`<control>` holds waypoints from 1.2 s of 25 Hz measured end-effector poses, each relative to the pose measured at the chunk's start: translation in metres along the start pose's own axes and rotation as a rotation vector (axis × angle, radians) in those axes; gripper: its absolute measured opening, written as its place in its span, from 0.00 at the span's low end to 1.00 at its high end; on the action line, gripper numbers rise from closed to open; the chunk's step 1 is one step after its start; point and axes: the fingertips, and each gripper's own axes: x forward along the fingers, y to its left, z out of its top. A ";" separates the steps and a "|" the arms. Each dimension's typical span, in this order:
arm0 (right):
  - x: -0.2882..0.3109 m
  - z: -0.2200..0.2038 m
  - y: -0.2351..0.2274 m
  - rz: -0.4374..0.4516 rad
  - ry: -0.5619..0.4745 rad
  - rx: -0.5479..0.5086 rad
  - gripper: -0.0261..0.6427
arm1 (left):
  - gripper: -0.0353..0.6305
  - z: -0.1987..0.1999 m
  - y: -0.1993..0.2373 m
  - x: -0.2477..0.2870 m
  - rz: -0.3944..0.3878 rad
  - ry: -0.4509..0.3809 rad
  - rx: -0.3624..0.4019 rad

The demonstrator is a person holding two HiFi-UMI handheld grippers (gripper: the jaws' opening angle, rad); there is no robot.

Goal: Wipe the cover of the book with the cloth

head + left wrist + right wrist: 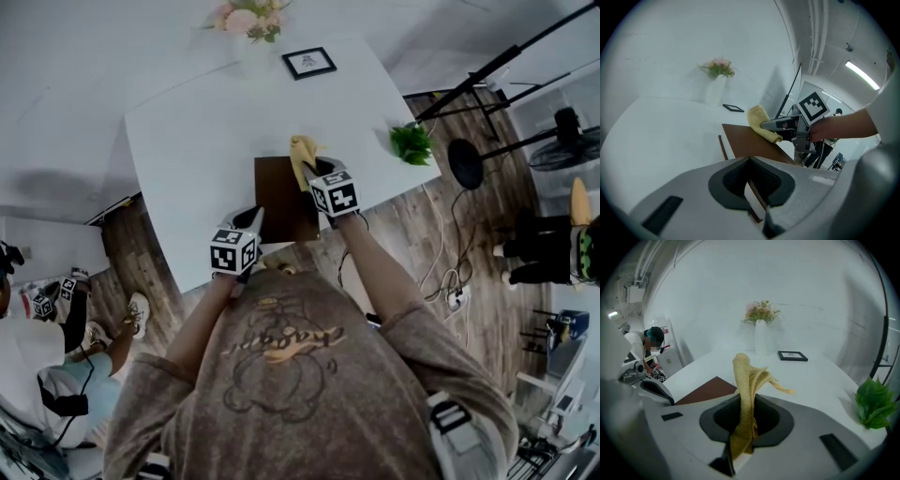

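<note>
A brown book [279, 199] lies flat on the white table [187, 141], near its front edge. My right gripper [317, 171] is shut on a yellow cloth [302, 150] at the book's far right corner. In the right gripper view the cloth [746, 380] stands up out of the shut jaws of the right gripper [744, 427], with the book [705, 390] to the left. My left gripper [251, 218] sits at the book's near left corner, jaws together. In the left gripper view the left gripper [750, 161] hangs over the book [754, 143]; whether they touch is unclear. Beyond are the cloth [758, 119] and the right gripper [765, 125].
A white vase of pink flowers [248, 21] and a small black picture frame [309, 62] stand at the table's far side. A green plant [411, 142] sits at the right edge. Light stands, a fan [570, 141] and cables [450, 281] crowd the floor on the right. Another person [56, 319] is at the left.
</note>
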 end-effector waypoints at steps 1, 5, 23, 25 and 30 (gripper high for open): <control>-0.004 -0.002 -0.005 -0.013 0.007 -0.001 0.14 | 0.06 0.000 0.000 0.000 -0.004 0.002 -0.013; -0.025 0.001 -0.024 -0.072 0.003 0.040 0.14 | 0.06 0.000 0.002 -0.002 -0.013 0.017 -0.047; -0.014 0.023 0.124 0.238 -0.036 0.030 0.14 | 0.06 -0.012 -0.007 -0.013 -0.002 0.038 -0.042; -0.008 0.017 0.130 0.248 -0.014 0.034 0.14 | 0.06 -0.013 -0.007 -0.014 0.001 0.040 -0.037; 0.002 0.006 0.132 0.228 0.024 0.011 0.14 | 0.06 -0.013 -0.006 -0.015 0.003 0.039 -0.034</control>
